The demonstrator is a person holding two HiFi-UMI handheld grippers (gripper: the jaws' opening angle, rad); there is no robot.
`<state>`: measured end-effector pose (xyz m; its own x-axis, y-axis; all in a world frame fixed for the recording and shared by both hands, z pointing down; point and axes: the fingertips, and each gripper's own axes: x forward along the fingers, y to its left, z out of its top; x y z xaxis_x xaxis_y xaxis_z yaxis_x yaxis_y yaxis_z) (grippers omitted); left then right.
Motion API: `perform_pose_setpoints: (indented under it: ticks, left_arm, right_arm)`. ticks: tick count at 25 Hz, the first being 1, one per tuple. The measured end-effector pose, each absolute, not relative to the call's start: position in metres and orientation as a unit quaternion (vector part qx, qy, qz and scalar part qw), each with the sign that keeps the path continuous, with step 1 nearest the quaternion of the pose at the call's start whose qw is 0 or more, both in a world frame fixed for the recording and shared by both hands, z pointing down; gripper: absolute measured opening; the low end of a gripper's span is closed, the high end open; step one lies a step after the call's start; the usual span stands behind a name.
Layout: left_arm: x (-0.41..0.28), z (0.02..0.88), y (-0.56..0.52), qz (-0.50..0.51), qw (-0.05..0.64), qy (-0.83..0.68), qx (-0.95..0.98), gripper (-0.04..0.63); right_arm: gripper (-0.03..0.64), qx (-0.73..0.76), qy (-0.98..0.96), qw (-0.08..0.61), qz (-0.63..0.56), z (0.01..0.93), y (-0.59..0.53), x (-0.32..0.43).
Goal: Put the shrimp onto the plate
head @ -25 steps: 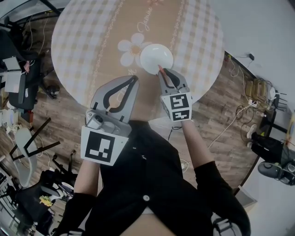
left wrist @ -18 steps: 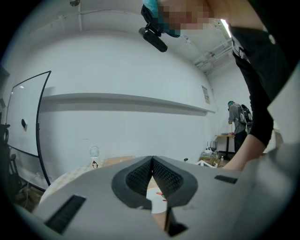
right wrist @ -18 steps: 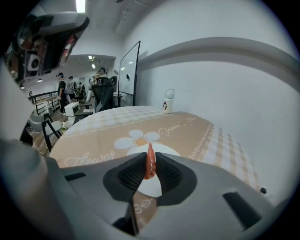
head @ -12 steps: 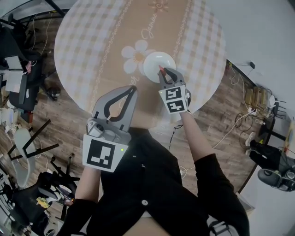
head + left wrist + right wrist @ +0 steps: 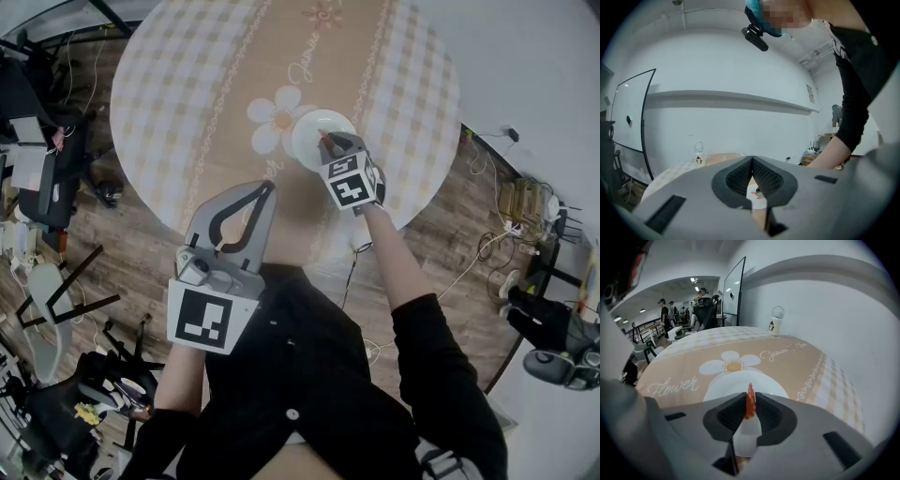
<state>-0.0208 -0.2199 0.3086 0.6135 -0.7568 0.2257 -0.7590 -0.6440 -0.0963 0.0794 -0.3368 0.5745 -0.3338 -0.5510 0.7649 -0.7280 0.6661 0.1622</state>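
My right gripper (image 5: 327,141) is shut on an orange shrimp (image 5: 750,402) that stands up thin between the jaw tips. It hovers over the near rim of a white plate (image 5: 317,125), which shows just ahead of the jaws as the plate (image 5: 726,384) in the right gripper view. The shrimp (image 5: 324,138) is a small red sliver in the head view. My left gripper (image 5: 269,186) hangs shut and empty over the table's near edge, to the left of the plate. Its jaws (image 5: 752,160) meet at the tips.
The round table (image 5: 187,103) wears a beige cloth with checked borders and a daisy print (image 5: 733,364). A small clear bottle (image 5: 776,320) stands at the far side. Chairs, cables and bags crowd the wooden floor (image 5: 459,234) around the table.
My right gripper has carried the shrimp forward, from the plate's near edge to over the plate. The left gripper has hardly moved.
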Motion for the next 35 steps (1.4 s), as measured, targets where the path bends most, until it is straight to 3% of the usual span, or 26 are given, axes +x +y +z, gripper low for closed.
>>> perform_pose_setpoints:
  ticks: [18, 24, 29, 31, 35]
  left_arm:
    - [-0.025, 0.311, -0.222, 0.124, 0.009, -0.427, 0.896, 0.003]
    - [-0.024, 0.312, -0.219, 0.126, 0.009, -0.427, 0.895, 0.003]
    - [-0.023, 0.312, -0.217, 0.125, 0.009, -0.427, 0.896, 0.003]
    - [-0.023, 0.312, -0.216, 0.125, 0.01, -0.426, 0.896, 0.003]
    - [-0.023, 0.313, -0.214, 0.124, 0.015, -0.424, 0.897, 0.003]
  right_arm:
    - [0.049, 0.393, -0.803, 0.415, 0.169, 0.59, -0.343, 0.081]
    - [0.103, 0.396, -0.807, 0.399, 0.18, 0.591, -0.345, 0.083]
    - [0.104, 0.409, -0.809, 0.387, 0.168, 0.582, -0.343, 0.084]
    - [0.029, 0.424, -0.811, 0.373, 0.153, 0.576, -0.343, 0.087]
    - [0.009, 0.445, -0.815, 0.346, 0.134, 0.561, -0.337, 0.09]
